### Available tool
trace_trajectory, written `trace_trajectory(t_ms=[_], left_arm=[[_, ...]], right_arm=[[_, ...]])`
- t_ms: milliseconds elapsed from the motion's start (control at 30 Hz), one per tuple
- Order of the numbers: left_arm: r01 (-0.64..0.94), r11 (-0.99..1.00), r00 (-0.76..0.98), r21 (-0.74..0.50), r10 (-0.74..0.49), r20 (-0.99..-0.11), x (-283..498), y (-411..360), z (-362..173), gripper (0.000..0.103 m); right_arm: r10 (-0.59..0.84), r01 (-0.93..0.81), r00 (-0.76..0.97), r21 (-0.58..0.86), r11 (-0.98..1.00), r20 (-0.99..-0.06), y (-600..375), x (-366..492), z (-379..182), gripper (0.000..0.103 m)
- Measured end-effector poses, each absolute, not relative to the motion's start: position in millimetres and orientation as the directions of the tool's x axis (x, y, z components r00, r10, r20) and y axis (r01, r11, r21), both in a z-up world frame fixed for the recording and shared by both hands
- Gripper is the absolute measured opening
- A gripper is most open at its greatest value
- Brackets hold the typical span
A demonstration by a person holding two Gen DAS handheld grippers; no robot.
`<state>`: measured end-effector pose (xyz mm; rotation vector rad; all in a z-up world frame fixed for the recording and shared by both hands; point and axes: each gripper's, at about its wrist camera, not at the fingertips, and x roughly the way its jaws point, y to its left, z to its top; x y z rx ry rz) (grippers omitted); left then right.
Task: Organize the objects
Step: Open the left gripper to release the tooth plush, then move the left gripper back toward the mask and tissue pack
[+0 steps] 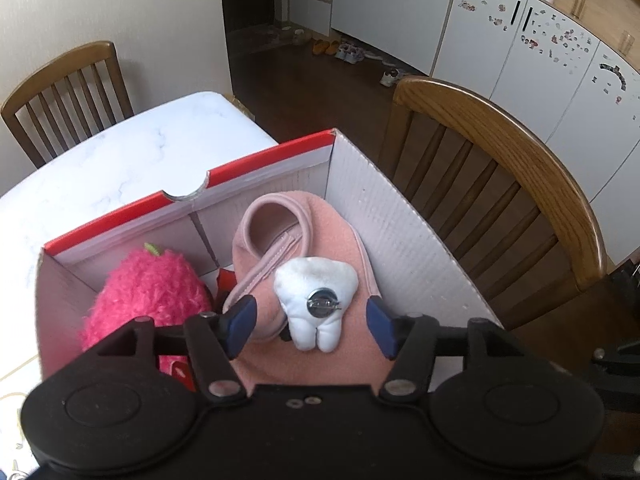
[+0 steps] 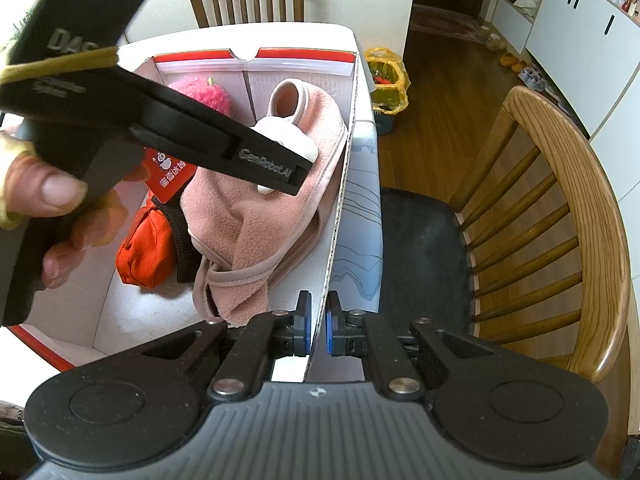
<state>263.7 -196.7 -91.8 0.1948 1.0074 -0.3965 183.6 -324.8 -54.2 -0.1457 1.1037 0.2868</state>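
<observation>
A: Look at the left tongs [image 1: 312,322] low in the middle of the left picture. What are they doing?

B: They are wide apart. Their blue pads [image 1: 240,316] touch nothing. A little white tooth toy [image 1: 316,300] sits right between them, with a round silver pin on it.

A: Is the tooth toy held?

B: No. It just lies on the pink fleece cloth [image 1: 320,232]. The pads are beside it, not on it.

A: And the right tongs [image 2: 318,326]?

B: Low in the middle of the right picture, they are pinched tight on the thin side wall of the box [image 2: 344,184]. One blue pad is inside the wall and one is outside.

A: Where is the box?

B: It is white cardboard with a red rim, and it stands on a white table [image 1: 120,148], filling the middle of both pictures.

A: What else is in the box?

B: A fluffy pink toy [image 1: 148,292] at the left, beside the pink cloth. In the right picture there is also a red card [image 2: 170,176] and an orange bundle [image 2: 146,252] lower left of the cloth.

A: Who holds the left tongs?

B: A hand [image 2: 40,200] at the left edge of the right picture.

A: And outside the box?

B: A wooden chair [image 2: 560,216] on the right, with a dark seat.
</observation>
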Motion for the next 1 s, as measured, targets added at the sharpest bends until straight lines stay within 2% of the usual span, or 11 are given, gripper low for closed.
trace_trajectory(t_ms=[367, 500, 1000], left_arm=[[0.386, 0.922, 0.509, -0.03, -0.241, -0.826, 245.6, -179.9, -68.0, 0.064], [0.349, 0.936, 0.536, -0.045, -0.239, -0.81, 241.4, -167.8, -54.6, 0.072], [0.213, 0.972, 0.614, -0.103, -0.215, -0.76, 211.5, -99.8, -16.5, 0.082]], right_arm=[[0.15, -0.3, 0.42, 0.019, 0.954, -0.895, -324.4, 183.0, -52.1, 0.006], [0.149, -0.301, 0.42, 0.017, 0.953, -0.895, -323.5, 183.6, -52.3, 0.006], [0.132, -0.31, 0.42, -0.005, 0.951, -0.898, -319.5, 185.3, -52.1, 0.006]])
